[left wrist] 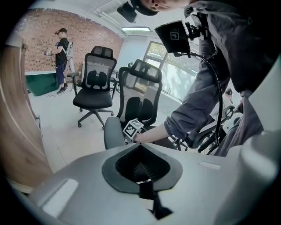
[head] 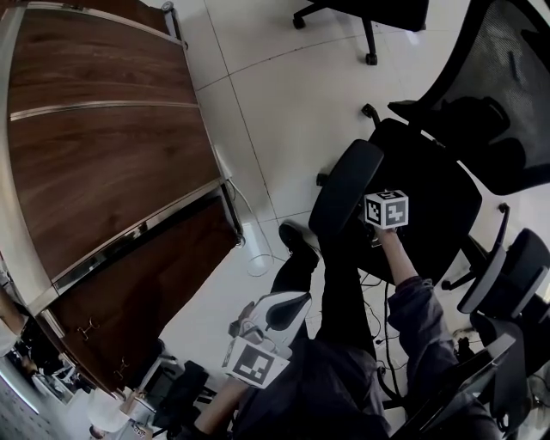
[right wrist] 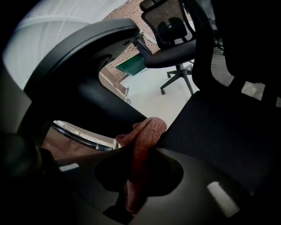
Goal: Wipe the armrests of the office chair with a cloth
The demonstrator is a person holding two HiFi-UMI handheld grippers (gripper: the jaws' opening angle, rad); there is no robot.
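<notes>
The black office chair's seat [head: 430, 206] lies at the right of the head view, with its left armrest pad [head: 344, 185] on the near side. My right gripper [head: 384, 216] sits between that pad and the seat, just under its marker cube. In the right gripper view it [right wrist: 140, 154] is shut on a reddish cloth [right wrist: 142, 136]; the armrest [right wrist: 88, 39] arches above it and the seat [right wrist: 219, 132] is beside it. My left gripper [head: 288, 309] hangs back over the person's lap, jaws together with nothing in them. It looks toward the armrest [left wrist: 113, 133].
A wooden desk [head: 103, 155] fills the left side. A white bin [head: 256, 253] and a cable lie on the tiled floor by it. More black chairs [head: 516, 275] crowd the right and one [head: 369, 17] stands at the back. Another person [left wrist: 61, 57] stands far off.
</notes>
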